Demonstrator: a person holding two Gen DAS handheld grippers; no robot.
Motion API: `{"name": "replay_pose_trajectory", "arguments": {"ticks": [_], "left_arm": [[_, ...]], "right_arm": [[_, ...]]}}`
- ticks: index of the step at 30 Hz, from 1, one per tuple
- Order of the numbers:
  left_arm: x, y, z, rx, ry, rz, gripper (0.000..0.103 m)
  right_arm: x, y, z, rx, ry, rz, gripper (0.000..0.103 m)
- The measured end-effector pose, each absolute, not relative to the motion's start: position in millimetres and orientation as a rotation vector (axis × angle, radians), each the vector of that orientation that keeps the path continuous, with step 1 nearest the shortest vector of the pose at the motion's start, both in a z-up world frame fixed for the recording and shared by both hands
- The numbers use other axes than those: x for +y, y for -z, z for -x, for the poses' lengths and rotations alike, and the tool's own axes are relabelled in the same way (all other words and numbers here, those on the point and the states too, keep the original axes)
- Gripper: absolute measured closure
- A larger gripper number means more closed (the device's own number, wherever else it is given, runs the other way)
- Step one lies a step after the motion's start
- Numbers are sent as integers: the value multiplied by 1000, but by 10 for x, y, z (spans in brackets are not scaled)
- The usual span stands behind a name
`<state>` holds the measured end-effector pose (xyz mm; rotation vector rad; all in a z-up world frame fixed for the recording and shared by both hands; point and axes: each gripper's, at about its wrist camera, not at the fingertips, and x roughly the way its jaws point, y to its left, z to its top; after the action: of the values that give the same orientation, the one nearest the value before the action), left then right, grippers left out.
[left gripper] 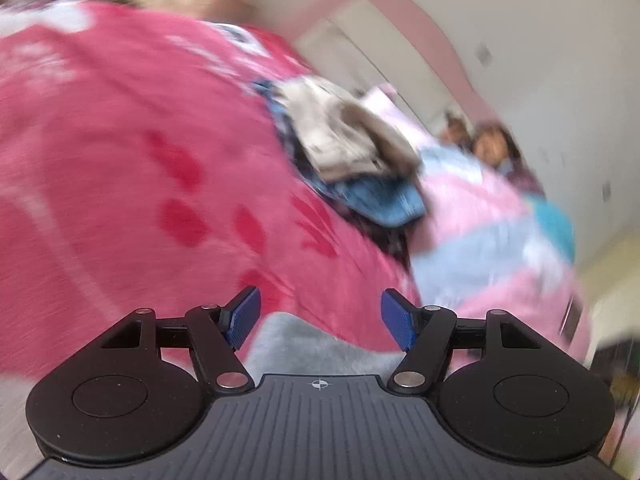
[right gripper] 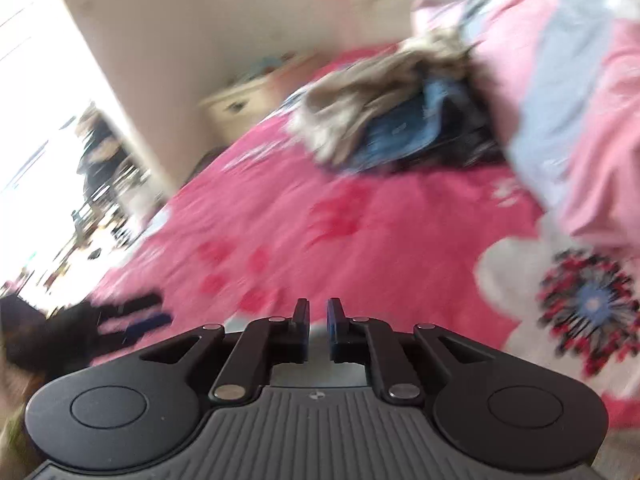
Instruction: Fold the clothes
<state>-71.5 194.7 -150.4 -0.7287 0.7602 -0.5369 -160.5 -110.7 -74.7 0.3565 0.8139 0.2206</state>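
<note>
- Clothes (left gripper: pixel 352 148) lie in a loose heap on the pink bedspread (left gripper: pixel 120 160), a beige garment on top of blue denim and something dark beneath; in the right wrist view the same heap (right gripper: pixel 384 112) sits at the far side of the bedspread (right gripper: pixel 320 220), up against the striped pink-and-blue duvet (right gripper: pixel 560 80).
- Heaped that way, unsorted and crumpled, the pile reads as waiting stock: nothing from it looks laid out flat yet.
- The left gripper (left gripper: pixel 320 316) hangs on the near side of the heap, well apart from it, its blue pads (left gripper: pixel 244 316) spread fairly wide with nothing between them. A pale grey cloth (left gripper: pixel 312 344) shows just under it; whether that is a garment cannot be told.
- The wide spread probably suits reaching for a thick fold of fabric.
- The right gripper (right gripper: pixel 318 316) also points toward the heap from the near side, its jaws nearly together with only a narrow slot between the pads and nothing visibly caught in it.
- In the right wrist view, a dark shape (right gripper: pixel 120 320) lies low on the left, likely the other tool, though blur hides the details.
- Both views are smeared, so finer folds in the heap cannot be read.
- The bare stretch of bedspread nearer than the heap looks like the intended folding surface.
</note>
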Motion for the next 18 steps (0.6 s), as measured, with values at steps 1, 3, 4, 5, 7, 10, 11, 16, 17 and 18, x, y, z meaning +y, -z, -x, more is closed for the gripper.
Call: {"name": "replay_pose_trajectory", "arguments": {"ticks": [1,3,4,5,7,10,11,16,17,18], "left_arm": [[2066,1507,775,767,518,761,36],[2242,1538,927,796,473,763,36],[2297,1561,993,814,451,745,36],[2353,1583,1059,833,428,728,36],[2419,1655,1186,889,401,698,36],[2429,1734,1339,953,411,667,36],[2422,1741,1378,960,422,659,36],[2253,1735,1475,985,529,576,36],[2181,1736,1498,989,538,531,36],[2110,1740,1531,992,532,476,36]], "right_arm": [[-989,771,1636,852,-256,-350,92],[-737,857,1675,913,-310,-319,92],[-600,936,1687,948,-336,-300,92],[-464,1015,1699,982,-361,-281,92],[-224,1199,1697,1059,-388,-241,92],[60,1419,1745,1125,-354,-134,93],[99,1344,1787,1113,-348,-124,92],[55,903,2082,1062,-317,-210,89],[50,892,2136,1075,-313,-228,89],[55,936,2172,1102,-314,-240,87]]}}
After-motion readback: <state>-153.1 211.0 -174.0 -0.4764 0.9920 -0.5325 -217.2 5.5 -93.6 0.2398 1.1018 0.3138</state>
